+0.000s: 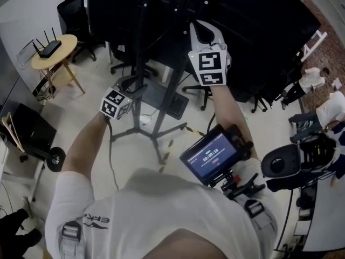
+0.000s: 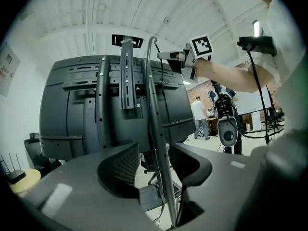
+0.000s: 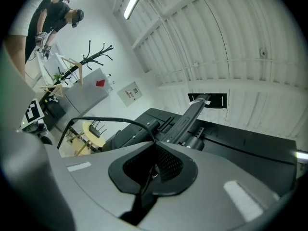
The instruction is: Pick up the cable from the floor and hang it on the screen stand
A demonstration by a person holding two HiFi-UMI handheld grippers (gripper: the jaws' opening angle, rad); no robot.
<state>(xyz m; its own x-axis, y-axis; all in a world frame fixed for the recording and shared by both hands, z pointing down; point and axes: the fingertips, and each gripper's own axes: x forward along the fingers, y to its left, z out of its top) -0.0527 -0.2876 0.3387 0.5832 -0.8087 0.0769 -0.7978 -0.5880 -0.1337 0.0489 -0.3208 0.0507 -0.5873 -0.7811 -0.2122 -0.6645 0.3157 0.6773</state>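
My right gripper (image 3: 155,146) has its jaws clenched on the thin black cable (image 3: 96,118). The cable leaves them in a slack arc toward the left of the right gripper view.

In the left gripper view the cable stands upright through the middle of the frame. There it passes between the released jaws of my left gripper (image 2: 154,148), unpinched and nearer the right-hand jaw. At the top it bends over toward the right gripper at upper right.

The tall black metal screen stand (image 2: 127,76) rises behind the cable, just to its left in the frame.

I judge my right hand the nearer to a hanging point, since it is higher and sits close against the large black screen's back (image 1: 259,26).
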